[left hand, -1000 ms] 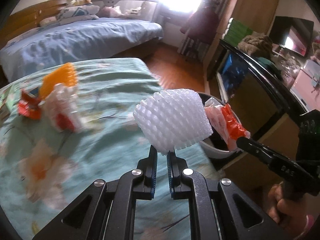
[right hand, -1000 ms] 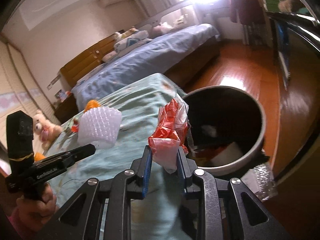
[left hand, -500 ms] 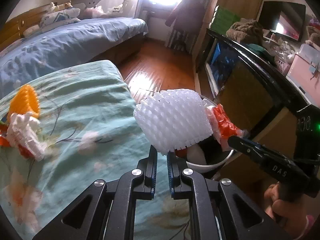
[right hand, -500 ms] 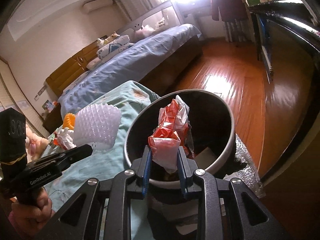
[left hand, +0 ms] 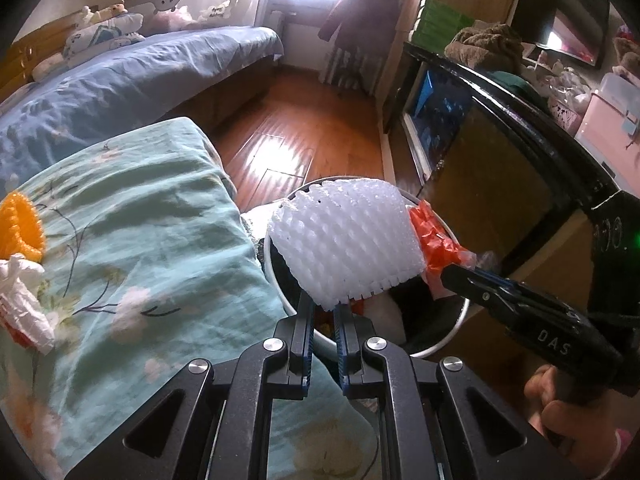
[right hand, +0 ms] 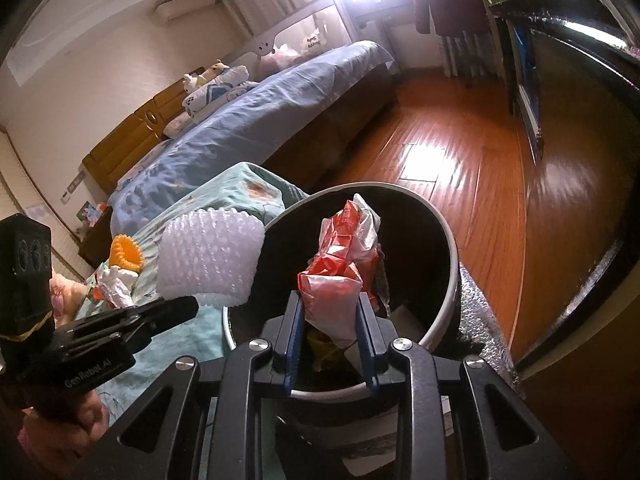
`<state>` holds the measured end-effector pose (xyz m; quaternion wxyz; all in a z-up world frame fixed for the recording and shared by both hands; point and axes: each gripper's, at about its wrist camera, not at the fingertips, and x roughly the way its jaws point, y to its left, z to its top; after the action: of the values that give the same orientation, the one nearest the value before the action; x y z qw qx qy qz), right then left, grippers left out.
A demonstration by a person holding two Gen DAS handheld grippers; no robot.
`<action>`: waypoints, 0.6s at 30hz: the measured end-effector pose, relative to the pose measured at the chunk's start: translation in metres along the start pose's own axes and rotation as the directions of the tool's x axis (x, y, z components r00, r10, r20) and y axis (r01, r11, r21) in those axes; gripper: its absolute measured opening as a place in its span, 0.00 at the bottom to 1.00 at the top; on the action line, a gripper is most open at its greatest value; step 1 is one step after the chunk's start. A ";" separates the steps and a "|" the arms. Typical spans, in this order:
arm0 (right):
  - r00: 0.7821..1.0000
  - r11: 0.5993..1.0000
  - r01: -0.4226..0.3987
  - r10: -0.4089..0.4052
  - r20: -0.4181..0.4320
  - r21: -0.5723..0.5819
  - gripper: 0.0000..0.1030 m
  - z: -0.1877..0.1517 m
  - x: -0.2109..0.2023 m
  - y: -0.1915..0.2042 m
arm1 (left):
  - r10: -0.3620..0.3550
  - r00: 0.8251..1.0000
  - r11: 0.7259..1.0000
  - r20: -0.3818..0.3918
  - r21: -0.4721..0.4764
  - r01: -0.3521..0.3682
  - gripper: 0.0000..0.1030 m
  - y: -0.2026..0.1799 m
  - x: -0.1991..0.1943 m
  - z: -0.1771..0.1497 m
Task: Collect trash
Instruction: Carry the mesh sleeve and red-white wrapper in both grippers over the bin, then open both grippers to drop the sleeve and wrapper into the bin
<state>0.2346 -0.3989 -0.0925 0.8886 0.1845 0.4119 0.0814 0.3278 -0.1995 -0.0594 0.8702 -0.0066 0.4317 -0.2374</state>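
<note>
My left gripper (left hand: 323,312) is shut on a white foam fruit net (left hand: 344,240) and holds it over the near rim of the round dark trash bin (left hand: 448,336). The net also shows in the right wrist view (right hand: 210,258). My right gripper (right hand: 330,320) is shut on a crumpled red and white plastic wrapper (right hand: 340,280) above the open bin (right hand: 444,240). The wrapper (left hand: 436,240) shows beside the net in the left wrist view. Some trash lies inside the bin.
The bin stands on the wood floor (left hand: 304,132) at the corner of the bed with the teal floral cover (left hand: 132,240). An orange foam net (left hand: 20,228) and a crumpled white wrapper (left hand: 24,304) lie on it. A dark cabinet (left hand: 500,148) is at the right.
Both grippers have moved from over the teal cover to above the bin, carrying the net and the wrapper. The bin now sits directly under both.
</note>
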 end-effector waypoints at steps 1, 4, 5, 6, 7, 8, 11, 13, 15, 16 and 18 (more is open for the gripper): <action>1.000 1.000 0.002 -0.002 -0.002 -0.001 0.27 0.001 0.001 0.000 | 0.000 1.000 1.000 -0.004 0.000 0.000 0.08 0.000 0.002 0.001; 1.000 1.000 -0.001 0.001 -0.014 0.004 0.27 0.002 0.004 -0.002 | -0.003 1.000 1.000 -0.010 0.001 0.003 0.08 -0.003 0.007 0.004; 1.000 1.000 -0.001 0.001 -0.017 0.005 0.27 0.003 0.005 -0.002 | -0.002 1.000 1.000 -0.011 0.003 0.002 0.08 -0.004 0.008 0.005; 1.000 1.000 0.000 0.000 -0.019 0.004 0.27 0.004 0.006 -0.003 | -0.003 1.000 1.000 -0.011 0.003 0.003 0.08 -0.005 0.009 0.006; 1.000 1.000 0.001 -0.001 -0.019 0.004 0.29 0.004 0.006 -0.003 | -0.005 1.000 1.000 -0.013 0.003 0.005 0.10 -0.006 0.010 0.007; 1.000 1.000 0.002 -0.002 -0.016 0.003 0.29 0.005 0.006 -0.003 | -0.003 1.000 1.000 -0.019 0.001 0.003 0.16 -0.006 0.011 0.007; 1.000 1.000 0.016 -0.016 -0.006 -0.001 0.40 0.007 0.006 -0.003 | -0.005 1.000 1.000 -0.017 -0.013 0.004 0.26 -0.003 0.010 0.007; 1.000 0.999 0.031 -0.031 0.002 -0.007 0.52 0.007 0.004 -0.001 | -0.004 1.000 1.000 -0.008 -0.019 0.004 0.27 0.000 0.005 0.005; 1.000 1.000 0.030 -0.030 0.008 -0.009 0.57 0.007 0.002 0.001 | -0.003 1.000 1.000 0.002 -0.028 0.003 0.31 0.003 -0.001 0.001; 1.000 1.000 0.030 -0.030 0.008 -0.009 0.63 0.007 0.001 0.002 | 0.002 1.000 0.999 0.008 -0.033 -0.001 0.37 0.006 -0.005 -0.001; 1.000 1.000 0.028 -0.028 0.012 -0.010 0.72 0.006 -0.001 0.006 | 0.021 0.999 0.999 0.026 -0.050 -0.020 0.50 0.012 -0.015 -0.008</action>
<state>0.2388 -0.3955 -0.0860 0.8931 0.1745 0.4086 0.0700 0.3192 -0.1816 -0.0560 0.8779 -0.0270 0.4258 -0.2175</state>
